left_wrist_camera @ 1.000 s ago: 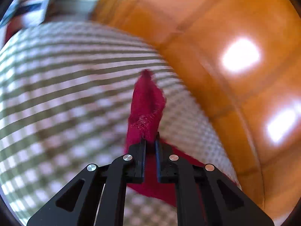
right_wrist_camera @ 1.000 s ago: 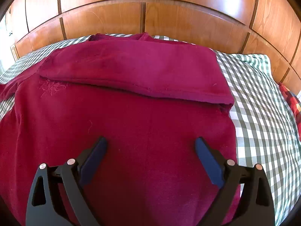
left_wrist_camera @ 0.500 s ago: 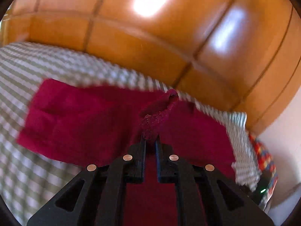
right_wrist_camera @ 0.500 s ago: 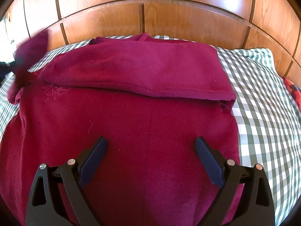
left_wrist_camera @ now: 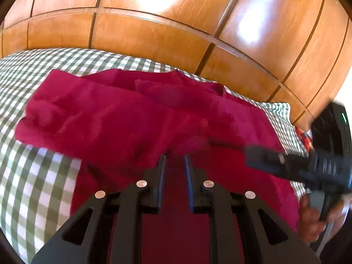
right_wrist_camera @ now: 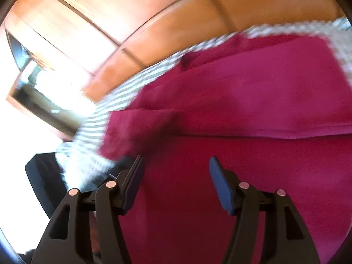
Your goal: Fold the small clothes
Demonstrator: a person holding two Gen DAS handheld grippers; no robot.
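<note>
A crimson garment [left_wrist_camera: 123,118] is lying spread on a green-checked bedcover [left_wrist_camera: 39,176] before a wooden panelled headboard [left_wrist_camera: 154,35], with 2 sleeves folded across its chest. The left gripper [left_wrist_camera: 175,162] is hovering over the folded sleeve; its jaws have just been opening and are standing slightly parted, nothing pinched between them. The right gripper [right_wrist_camera: 176,165] is hanging above the garment's body, its jaws having just been closing, now half-spread and gripping nothing. The right view is blurring.
</note>
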